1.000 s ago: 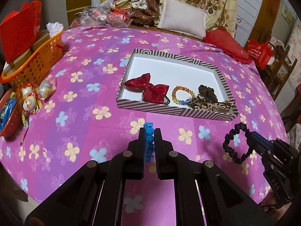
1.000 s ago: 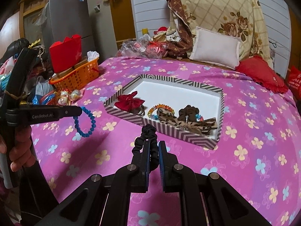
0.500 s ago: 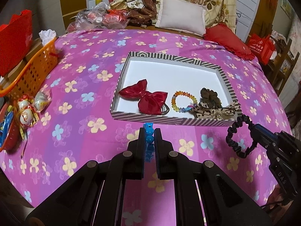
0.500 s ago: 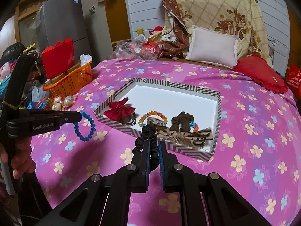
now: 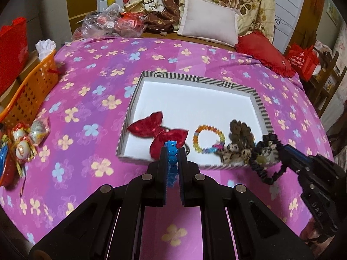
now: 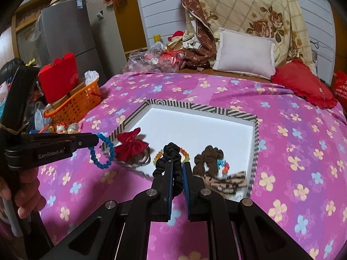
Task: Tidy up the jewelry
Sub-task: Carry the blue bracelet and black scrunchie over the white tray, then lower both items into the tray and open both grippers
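Left wrist: blue bead bracelet (image 5: 171, 151) between jaws

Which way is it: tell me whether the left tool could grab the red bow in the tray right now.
Probably not as things stand. The left tool is shut on the blue bead bracelet, so it has no free grip. The red bow itself lies uncovered near the striped tray front-left corner.

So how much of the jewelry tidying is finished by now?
Done: red bow, rainbow bracelet and brown scrunchie lie in the striped tray. In hand: left gripper holds blue beads, right gripper a black scrunchie. Left: dropping both in.
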`<state>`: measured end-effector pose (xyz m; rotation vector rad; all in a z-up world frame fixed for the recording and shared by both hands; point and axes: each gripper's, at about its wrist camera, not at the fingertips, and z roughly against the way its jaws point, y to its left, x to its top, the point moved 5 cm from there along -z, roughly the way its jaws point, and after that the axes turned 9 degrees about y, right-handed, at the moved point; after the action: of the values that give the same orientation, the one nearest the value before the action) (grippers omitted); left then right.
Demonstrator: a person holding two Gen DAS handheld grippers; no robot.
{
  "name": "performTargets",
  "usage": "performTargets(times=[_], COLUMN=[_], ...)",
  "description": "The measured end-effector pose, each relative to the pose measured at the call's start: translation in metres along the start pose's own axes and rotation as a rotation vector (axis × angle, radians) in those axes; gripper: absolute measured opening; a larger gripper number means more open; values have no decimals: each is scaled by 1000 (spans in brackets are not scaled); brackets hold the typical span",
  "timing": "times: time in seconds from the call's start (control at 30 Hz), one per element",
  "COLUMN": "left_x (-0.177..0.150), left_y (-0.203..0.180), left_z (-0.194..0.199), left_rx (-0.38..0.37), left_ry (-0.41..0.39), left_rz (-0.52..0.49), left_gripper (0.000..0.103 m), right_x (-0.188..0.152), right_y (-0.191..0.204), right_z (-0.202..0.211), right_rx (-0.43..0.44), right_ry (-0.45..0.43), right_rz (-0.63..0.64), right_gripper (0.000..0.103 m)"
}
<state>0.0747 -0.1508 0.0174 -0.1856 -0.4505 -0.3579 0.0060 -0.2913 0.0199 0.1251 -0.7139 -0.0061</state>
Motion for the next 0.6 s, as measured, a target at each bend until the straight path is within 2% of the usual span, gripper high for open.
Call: performTargets(times=[0.37,0.6], left_x=[30,31], left_y=[-13,-7], left_z=[-44,-79], left_rx=[12,27], left_ry=[33,85], left_rz=[15,41], left_gripper=[7,7], right_x=[30,27], right_y=[-26,-39], right_z=[-61,-105], right_rx=[71,34], right_ry=[54,109], right_rz=[-132,-174], right_gripper=[8,8])
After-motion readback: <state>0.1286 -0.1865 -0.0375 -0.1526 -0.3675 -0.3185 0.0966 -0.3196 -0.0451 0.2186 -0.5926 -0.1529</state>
